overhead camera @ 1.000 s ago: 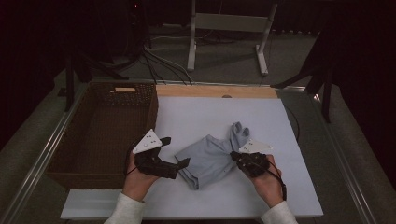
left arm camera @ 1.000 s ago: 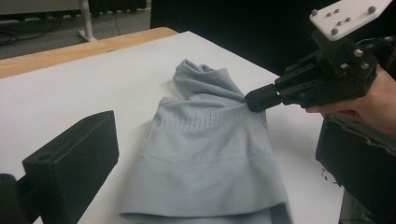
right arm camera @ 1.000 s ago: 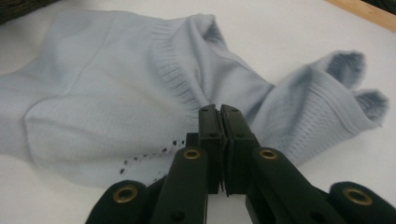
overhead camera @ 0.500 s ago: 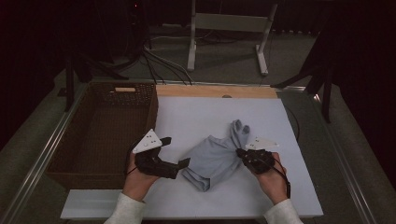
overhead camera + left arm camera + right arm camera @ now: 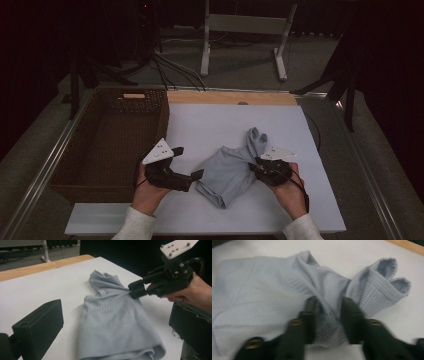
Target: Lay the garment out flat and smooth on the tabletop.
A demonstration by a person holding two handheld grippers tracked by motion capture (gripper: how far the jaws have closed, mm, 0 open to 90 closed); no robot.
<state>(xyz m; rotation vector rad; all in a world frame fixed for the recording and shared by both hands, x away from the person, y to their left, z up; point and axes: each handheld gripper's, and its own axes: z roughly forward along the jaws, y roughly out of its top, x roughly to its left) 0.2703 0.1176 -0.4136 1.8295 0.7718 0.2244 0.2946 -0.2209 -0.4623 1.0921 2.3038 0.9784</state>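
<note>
Jaws of right gripper [image 5: 328,315] just parted around bunched pale-blue garment [image 5: 227,170]; left gripper [image 5: 192,176] wide, empty.

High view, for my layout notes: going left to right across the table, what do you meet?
Wicker basket → left gripper → light blue garment → right gripper, its jaws at the cloth's right edge, having just been opening, with fabric between them.

Dark room, grey floor [image 5: 240,65], white metal stand [image 5: 245,30], black cables [image 5: 165,65], dim light.
</note>
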